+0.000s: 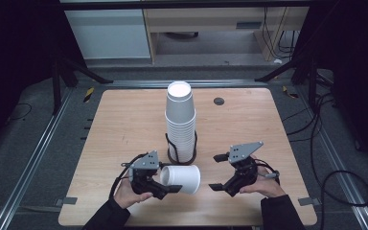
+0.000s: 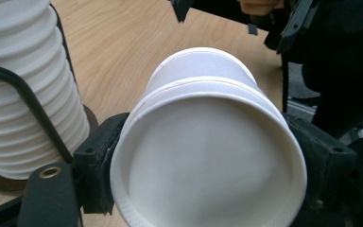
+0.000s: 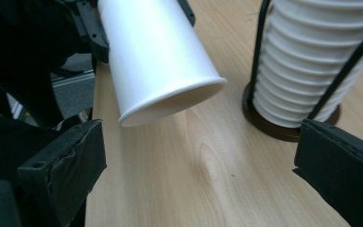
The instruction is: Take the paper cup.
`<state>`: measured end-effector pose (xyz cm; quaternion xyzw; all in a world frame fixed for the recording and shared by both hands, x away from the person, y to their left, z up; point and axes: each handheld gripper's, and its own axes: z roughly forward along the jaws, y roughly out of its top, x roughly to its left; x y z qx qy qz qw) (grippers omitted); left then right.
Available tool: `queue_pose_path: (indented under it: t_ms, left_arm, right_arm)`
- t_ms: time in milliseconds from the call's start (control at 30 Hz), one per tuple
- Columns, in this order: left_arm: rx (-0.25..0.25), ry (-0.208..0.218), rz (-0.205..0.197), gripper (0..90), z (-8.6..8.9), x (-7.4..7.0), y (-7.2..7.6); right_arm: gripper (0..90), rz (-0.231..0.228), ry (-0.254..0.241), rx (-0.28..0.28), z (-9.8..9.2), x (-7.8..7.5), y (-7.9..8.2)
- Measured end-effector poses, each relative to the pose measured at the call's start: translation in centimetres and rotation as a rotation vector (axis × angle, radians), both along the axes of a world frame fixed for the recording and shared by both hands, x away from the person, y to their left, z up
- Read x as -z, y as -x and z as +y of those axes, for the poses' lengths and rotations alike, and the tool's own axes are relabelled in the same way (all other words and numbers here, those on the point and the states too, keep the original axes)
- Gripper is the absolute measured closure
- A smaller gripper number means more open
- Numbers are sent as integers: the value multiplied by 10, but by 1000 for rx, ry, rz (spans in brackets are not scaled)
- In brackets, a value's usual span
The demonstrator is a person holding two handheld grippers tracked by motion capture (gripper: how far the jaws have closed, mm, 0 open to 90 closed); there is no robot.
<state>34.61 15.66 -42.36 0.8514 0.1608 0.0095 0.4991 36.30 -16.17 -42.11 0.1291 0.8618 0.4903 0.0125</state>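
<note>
Matt white paper cup [image 1: 182, 178], smooth pale wood table [image 1: 124, 124], black wire holder [image 1: 172, 148]

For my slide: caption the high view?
Left gripper holds a white cup sideways beside the cup stack; right gripper open.

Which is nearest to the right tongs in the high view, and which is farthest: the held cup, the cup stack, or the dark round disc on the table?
From the right tongs:
1. Held cup, just to their left.
2. Cup stack, behind and left, mid-table.
3. Dark round disc, near the far edge.
</note>
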Motion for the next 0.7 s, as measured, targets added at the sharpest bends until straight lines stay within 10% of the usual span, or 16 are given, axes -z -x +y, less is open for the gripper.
queue_pose_path:
  t_ms: [700]
  left_arm:
    - [18,119,-18,216,1,-11,-4]
  right_arm:
    - [30,43,-84,-41,14,7,-1]
